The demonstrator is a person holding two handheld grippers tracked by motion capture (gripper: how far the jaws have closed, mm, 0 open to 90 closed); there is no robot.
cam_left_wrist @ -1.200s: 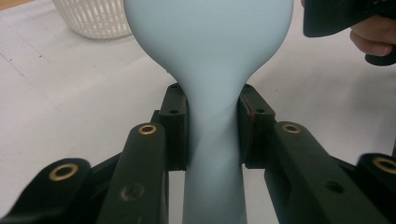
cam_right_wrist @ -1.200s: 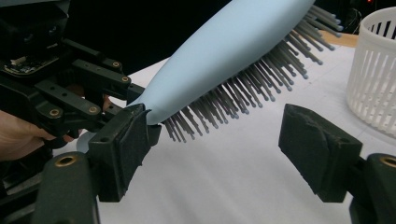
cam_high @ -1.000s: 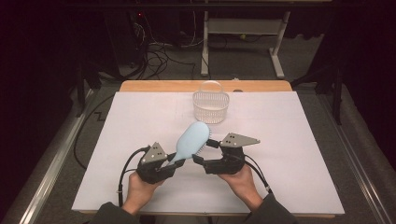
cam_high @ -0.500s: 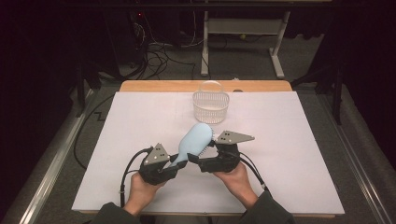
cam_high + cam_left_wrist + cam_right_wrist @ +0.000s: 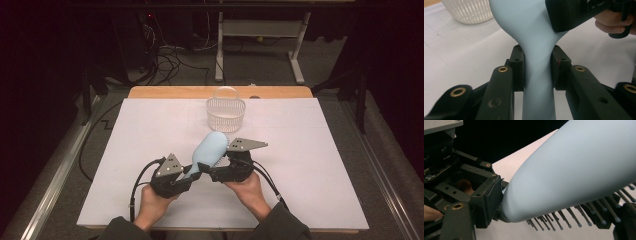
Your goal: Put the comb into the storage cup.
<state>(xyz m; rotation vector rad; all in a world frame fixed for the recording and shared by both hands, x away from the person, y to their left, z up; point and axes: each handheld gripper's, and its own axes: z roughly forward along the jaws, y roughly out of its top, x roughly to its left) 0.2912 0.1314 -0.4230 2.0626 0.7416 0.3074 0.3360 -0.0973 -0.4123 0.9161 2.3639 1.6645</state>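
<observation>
Item: light blue hairbrush (image 5: pixel 209 150), held above the table, lower centre of the high view, head pointing toward the upper right, bristles facing down.

Left gripper (image 5: pixel 192 174): lower centre-left, hand (image 5: pixel 152 202) behind it; jaws clamped on the brush's narrow neck (image 5: pixel 537 67), one pad on each side.

Right gripper (image 5: pixel 216 172): lower centre, angled left toward the brush; its jaws stand wide around the base of the brush head (image 5: pixel 574 175) and have just closed a little; whether the pads press on it cannot be told.

Surface: white sheet (image 5: pixel 310 165) over a wooden table (image 5: pixel 165 92). White slatted basket (image 5: pixel 226 111) at upper centre, well apart from the brush.

Room: dark; cables (image 5: pixel 170 57) and desk legs (image 5: pixel 297 55) on the floor beyond.

Change from earlier frames: brush and both hands sit slightly lower in the frame; basket unmoved.
</observation>
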